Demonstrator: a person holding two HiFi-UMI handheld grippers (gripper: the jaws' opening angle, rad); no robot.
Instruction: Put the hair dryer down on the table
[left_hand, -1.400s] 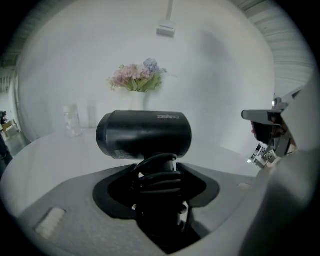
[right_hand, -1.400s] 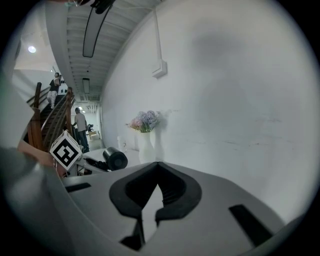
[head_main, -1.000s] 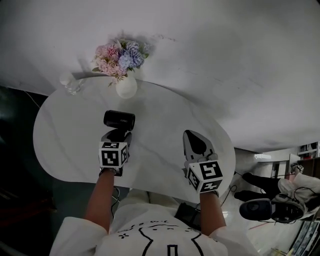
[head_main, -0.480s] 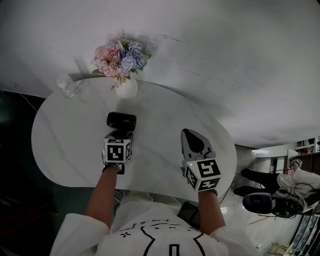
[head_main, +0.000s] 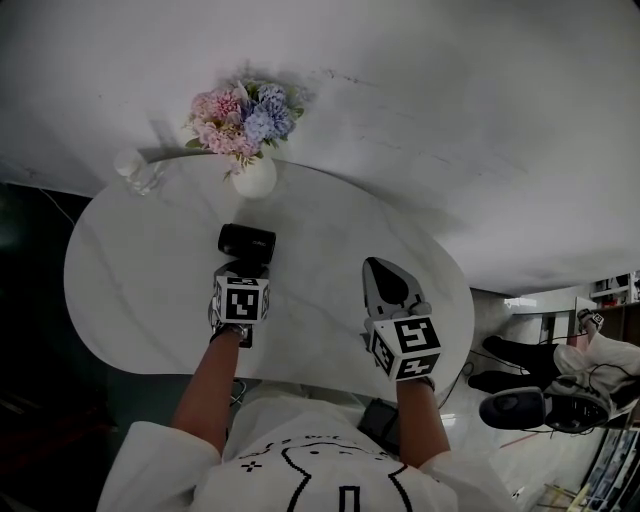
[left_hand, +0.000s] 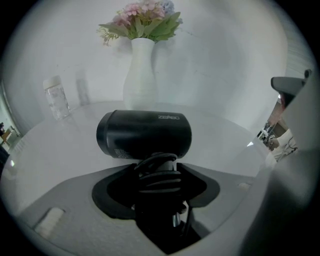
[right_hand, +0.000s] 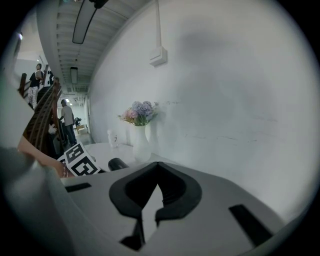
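Observation:
A black hair dryer (head_main: 247, 241) with its barrel lying crosswise is held over the white marble table (head_main: 140, 270), left of the middle. My left gripper (head_main: 245, 268) is shut on its handle, which has the cord wound round it (left_hand: 159, 176). In the left gripper view the barrel (left_hand: 145, 134) fills the centre just past the jaws. Whether the dryer touches the tabletop I cannot tell. My right gripper (head_main: 377, 268) hovers over the table's right part, shut, with nothing in it (right_hand: 157, 165).
A white vase of pink and blue flowers (head_main: 252, 172) stands at the table's far edge by the wall, just beyond the dryer. A small clear bottle (head_main: 135, 170) stands at the far left. The table's near edge runs just under my wrists. A person (head_main: 560, 375) sits on the floor far right.
My left gripper has carried the hair dryer a little to the right. The right gripper has hardly moved.

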